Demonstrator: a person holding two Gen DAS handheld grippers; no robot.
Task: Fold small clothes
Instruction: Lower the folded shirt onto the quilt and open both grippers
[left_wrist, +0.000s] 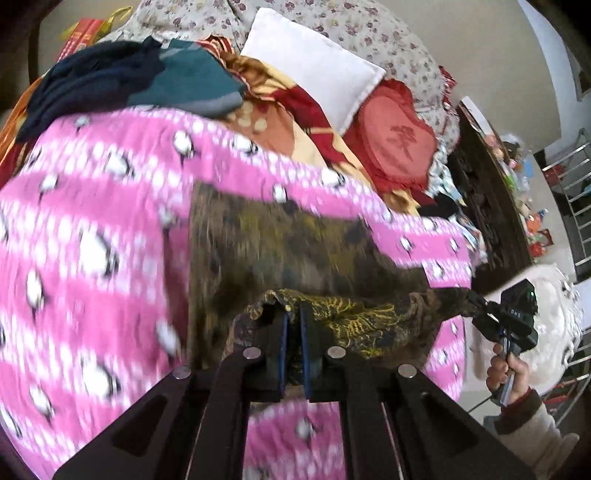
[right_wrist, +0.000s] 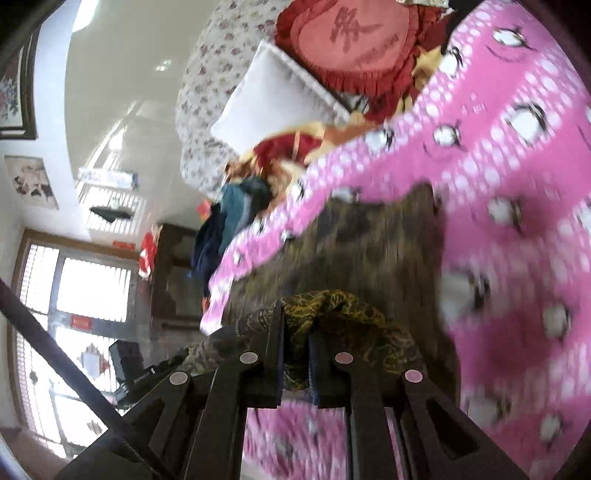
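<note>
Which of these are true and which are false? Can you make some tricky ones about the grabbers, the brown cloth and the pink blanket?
1. Both grippers are pinching the brown and yellow cloth. True: the left gripper and the right gripper each hold an edge.
2. The blanket under the cloth is green. False: it is pink with white dots.
3. A white pillow lies behind the blanket. True.
4. The left gripper is wide open. False: it is shut on the cloth.
5. The heart-shaped cushion is blue. False: it is red.
</note>
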